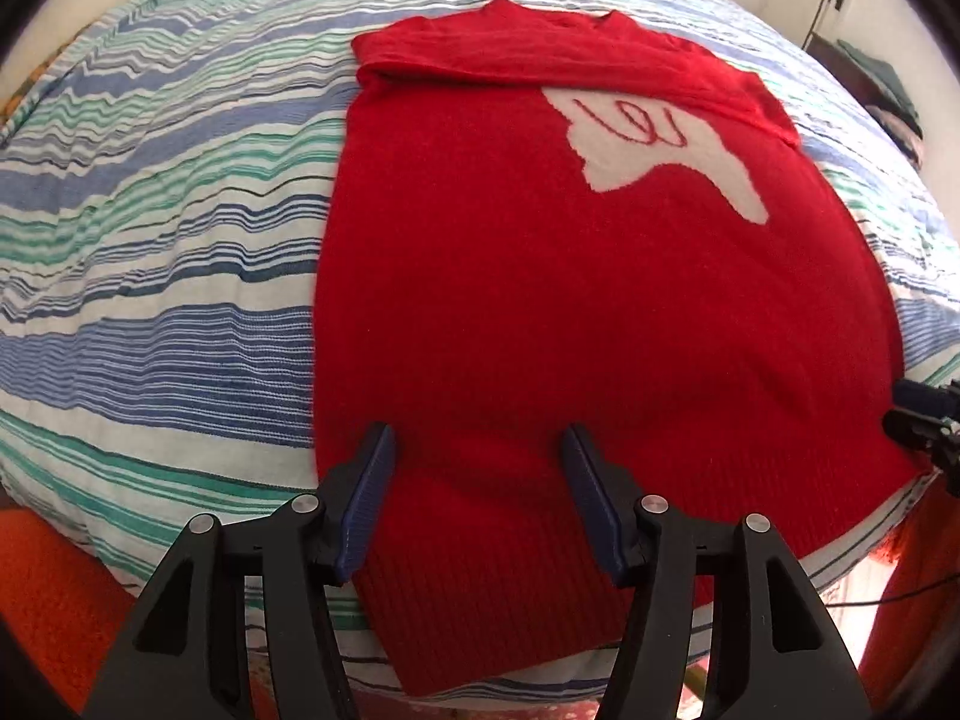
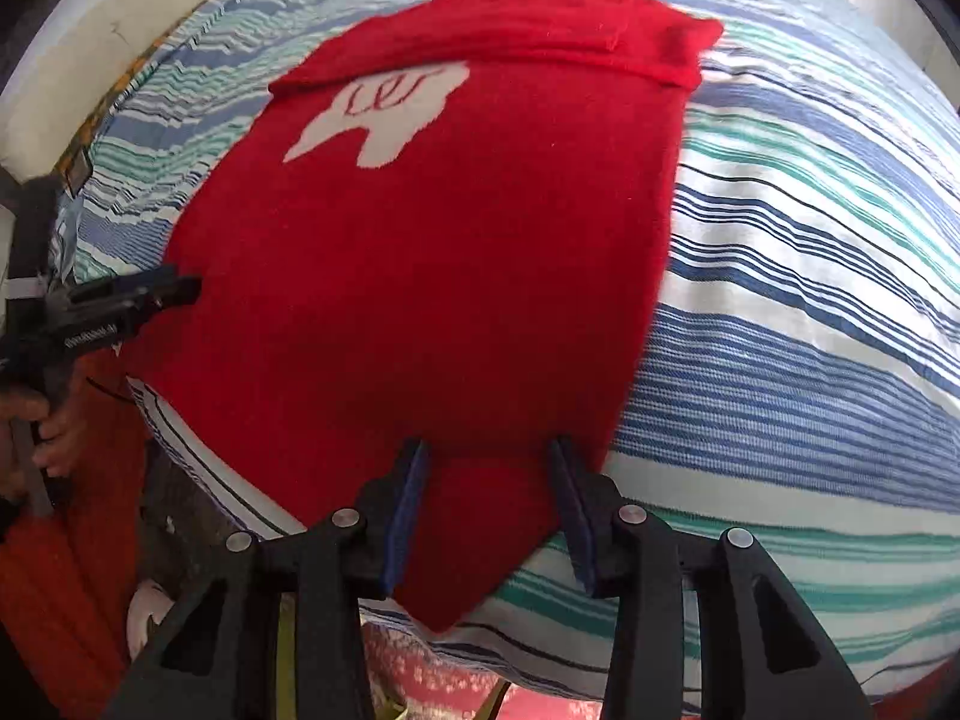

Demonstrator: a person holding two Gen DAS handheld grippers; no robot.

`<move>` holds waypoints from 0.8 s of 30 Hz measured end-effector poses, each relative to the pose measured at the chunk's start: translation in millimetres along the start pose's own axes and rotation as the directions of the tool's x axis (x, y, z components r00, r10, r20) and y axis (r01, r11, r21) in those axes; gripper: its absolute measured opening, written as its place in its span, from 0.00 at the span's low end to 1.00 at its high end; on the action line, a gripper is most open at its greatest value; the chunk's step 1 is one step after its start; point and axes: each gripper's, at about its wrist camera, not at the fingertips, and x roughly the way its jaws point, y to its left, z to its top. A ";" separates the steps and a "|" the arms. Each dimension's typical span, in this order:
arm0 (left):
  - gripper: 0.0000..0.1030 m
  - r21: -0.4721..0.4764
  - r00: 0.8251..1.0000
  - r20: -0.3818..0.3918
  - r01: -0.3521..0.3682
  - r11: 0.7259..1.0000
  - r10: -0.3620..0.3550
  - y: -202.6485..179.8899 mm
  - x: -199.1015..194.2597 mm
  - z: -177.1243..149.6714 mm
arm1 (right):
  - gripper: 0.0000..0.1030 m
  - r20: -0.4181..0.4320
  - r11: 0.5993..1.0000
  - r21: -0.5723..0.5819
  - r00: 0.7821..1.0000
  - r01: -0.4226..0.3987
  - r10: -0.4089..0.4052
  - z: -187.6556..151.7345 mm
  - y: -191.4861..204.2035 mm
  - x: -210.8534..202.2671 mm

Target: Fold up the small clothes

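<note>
With the sweater (image 1: 540, 312) flat on the striped sheet (image 1: 150, 240), sleeves folded across its top, I hold both grippers at the hem corners: left gripper (image 1: 480, 456) and right gripper (image 2: 489, 465), fingers apart, gripping nothing. Risk: a shallow pinch catches one knit layer only, skewing the fold.

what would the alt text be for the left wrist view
A red knitted sweater with a white motif lies flat on a blue, green and white striped bedspread, its sleeves folded across the top. The open left gripper hovers over the sweater's ribbed hem near the bottom left corner, and the right gripper shows at the right edge.
</note>
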 end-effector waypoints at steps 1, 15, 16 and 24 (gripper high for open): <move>0.60 -0.007 1.000 -0.002 -0.003 1.000 0.003 0.2 -0.2 1.3 | 0.42 0.005 1.000 0.014 1.000 0.007 -0.007 0.1 -0.2 -1.4; 0.63 0.022 0.998 0.008 -0.055 0.998 0.055 -2.7 1.5 -6.8 | 0.45 0.045 1.000 0.012 0.999 0.020 -0.020 -8.0 4.0 1.6; 0.63 0.023 0.998 0.007 -0.056 0.998 0.055 -3.5 2.0 -6.1 | 0.45 0.045 1.000 0.011 0.999 0.020 -0.020 -8.1 3.9 1.3; 0.64 0.035 0.998 0.006 -0.060 0.998 0.060 -3.5 3.0 -5.7 | 0.45 0.045 1.000 0.011 0.999 0.020 -0.021 -7.3 3.7 0.9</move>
